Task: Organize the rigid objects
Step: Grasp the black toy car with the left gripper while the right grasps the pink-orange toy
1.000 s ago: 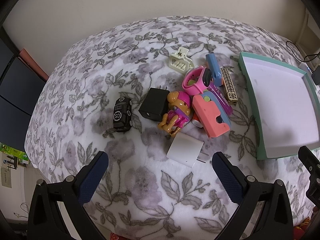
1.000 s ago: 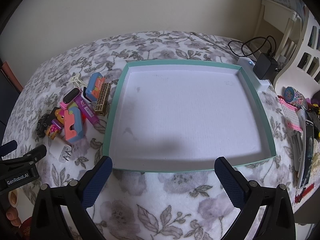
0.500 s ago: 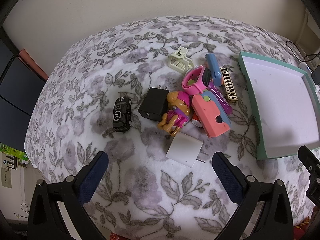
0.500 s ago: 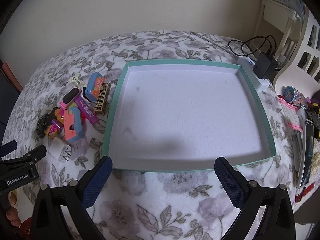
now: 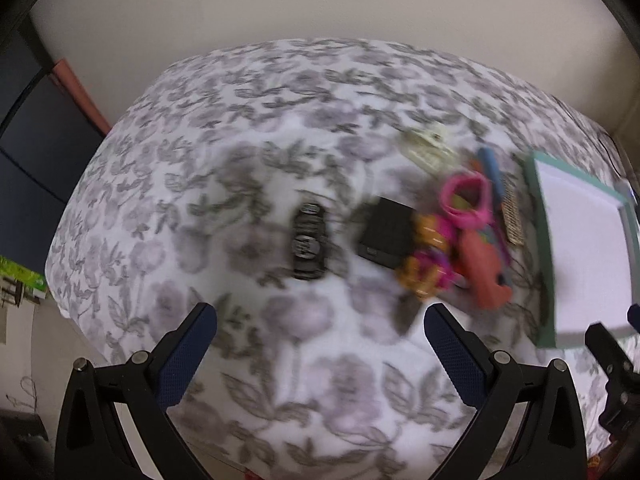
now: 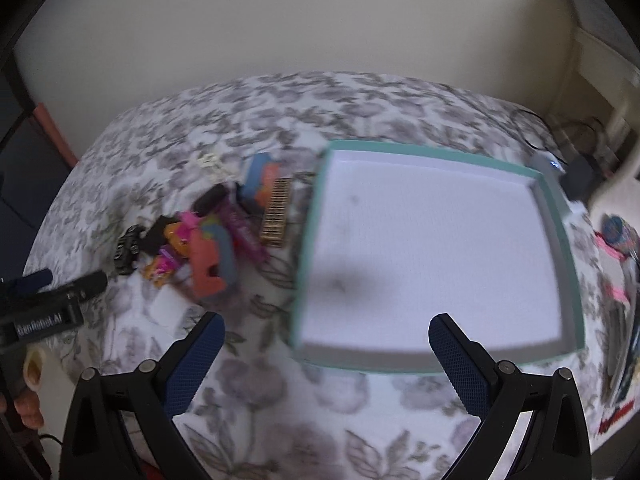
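1. Tongs, left [image 5: 320, 320]: yours stand spread wide with nothing between the blue pads, held above the flowered cloth [image 5: 248, 152] over the table, short of the pile.
2. Tongs, right [image 6: 326, 330]: yours likewise gape wide and hold nothing; the right finger lies over the near edge of the tray, the left finger over bare cloth.
3. Tray [image 6: 556, 204]: teal rim, white floor, nothing in it. It sits to the right of the pile, apart from it.
4. Toy car [image 5: 309, 242]: black, alone on the cloth, just left of the pile.
5. Black charger block [image 5: 386, 236]: at the pile's left edge, touching the dog figure.
6. Dog figure [image 5: 426, 264]: orange and pink, lying against the charger block.
7. Pink watch [image 5: 466, 200]: band looped open, resting on the pile behind the salmon toy.
8. Salmon toy [image 6: 206, 264]: the nearest piece of the pile, leaning on its neighbours.
9. Patterned bar [image 6: 276, 212]: gold and black, the piece closest to the tray, not touching it.
10. Hair clip [image 5: 426, 146]: cream, behind the pile; both views are blurred, so it is possibly clear of the rest.
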The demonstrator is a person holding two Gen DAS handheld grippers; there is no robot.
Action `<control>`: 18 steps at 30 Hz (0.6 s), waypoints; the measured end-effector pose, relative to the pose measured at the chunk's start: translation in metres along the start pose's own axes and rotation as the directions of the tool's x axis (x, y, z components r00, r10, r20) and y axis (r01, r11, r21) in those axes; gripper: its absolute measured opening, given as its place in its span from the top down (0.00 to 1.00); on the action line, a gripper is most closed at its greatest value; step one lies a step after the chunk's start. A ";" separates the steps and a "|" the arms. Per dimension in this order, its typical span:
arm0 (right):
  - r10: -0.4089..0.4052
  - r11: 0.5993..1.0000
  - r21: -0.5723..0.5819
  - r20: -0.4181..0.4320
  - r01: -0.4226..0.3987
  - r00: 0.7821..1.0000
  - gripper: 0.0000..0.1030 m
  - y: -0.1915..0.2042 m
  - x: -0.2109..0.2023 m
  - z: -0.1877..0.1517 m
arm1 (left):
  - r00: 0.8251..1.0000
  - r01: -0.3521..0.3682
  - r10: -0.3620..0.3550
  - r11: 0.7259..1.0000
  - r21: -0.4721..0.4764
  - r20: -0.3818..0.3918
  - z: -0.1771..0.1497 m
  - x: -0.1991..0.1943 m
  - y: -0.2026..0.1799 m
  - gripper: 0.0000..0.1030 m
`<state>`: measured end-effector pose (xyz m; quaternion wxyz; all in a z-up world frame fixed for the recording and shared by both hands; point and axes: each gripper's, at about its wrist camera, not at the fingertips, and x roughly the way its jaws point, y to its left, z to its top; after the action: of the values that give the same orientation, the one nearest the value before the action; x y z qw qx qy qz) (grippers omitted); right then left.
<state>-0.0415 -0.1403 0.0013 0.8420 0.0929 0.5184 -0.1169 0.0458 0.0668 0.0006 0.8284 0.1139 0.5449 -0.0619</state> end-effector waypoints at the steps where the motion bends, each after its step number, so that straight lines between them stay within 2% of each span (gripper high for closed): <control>1: 0.004 1.000 -0.007 -0.009 -0.004 1.000 0.00 0.005 0.004 0.002 | 1.000 -0.002 0.002 1.000 -0.010 -0.004 0.002 0.002 0.006 0.00; 9: 0.036 0.999 -0.038 -0.072 -0.039 0.997 0.00 0.045 0.037 0.014 | 0.999 -0.004 0.001 0.997 -0.077 -0.044 0.012 0.029 0.049 0.00; 18: 0.036 0.997 -0.057 -0.120 -0.043 0.992 0.03 0.066 0.074 0.027 | 0.997 0.013 -0.018 0.998 -0.061 -0.069 0.033 0.063 0.047 0.01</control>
<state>0.0330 -0.0919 -0.0509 0.8143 0.0848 0.5688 -0.0789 0.1105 0.1048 -0.0387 0.8115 0.0867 0.5758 -0.0480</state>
